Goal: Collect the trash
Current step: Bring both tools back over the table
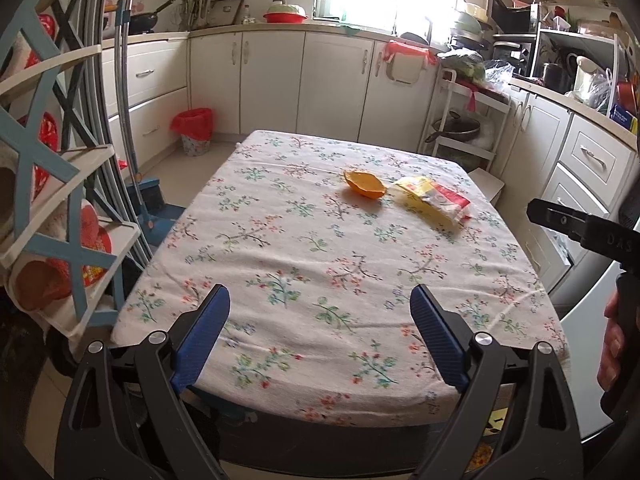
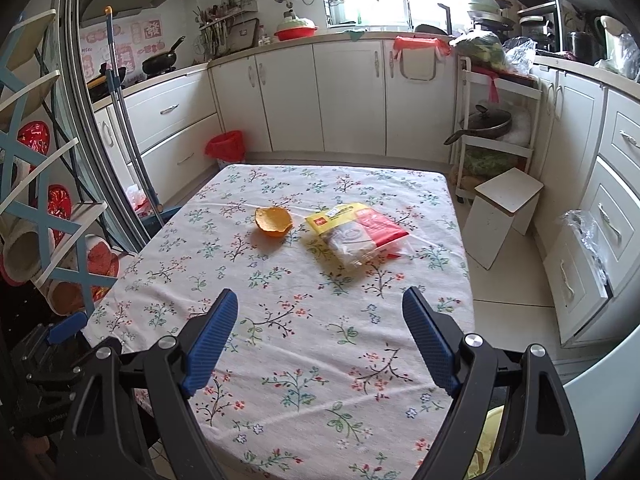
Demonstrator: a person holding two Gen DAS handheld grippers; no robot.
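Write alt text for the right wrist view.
The open, empty right gripper hovers over a floral tablecloth, pointing toward an orange peel and a yellow-and-red plastic package lying side by side. Beyond the table, a bin with a red bag stands by white kitchen cabinets.

Your left hand-held gripper (image 1: 320,300) tilts downward, jaws spread wide with nothing between them. Your right hand-held gripper (image 2: 320,304) matches it, and your right hand (image 1: 614,344) grips its handle.
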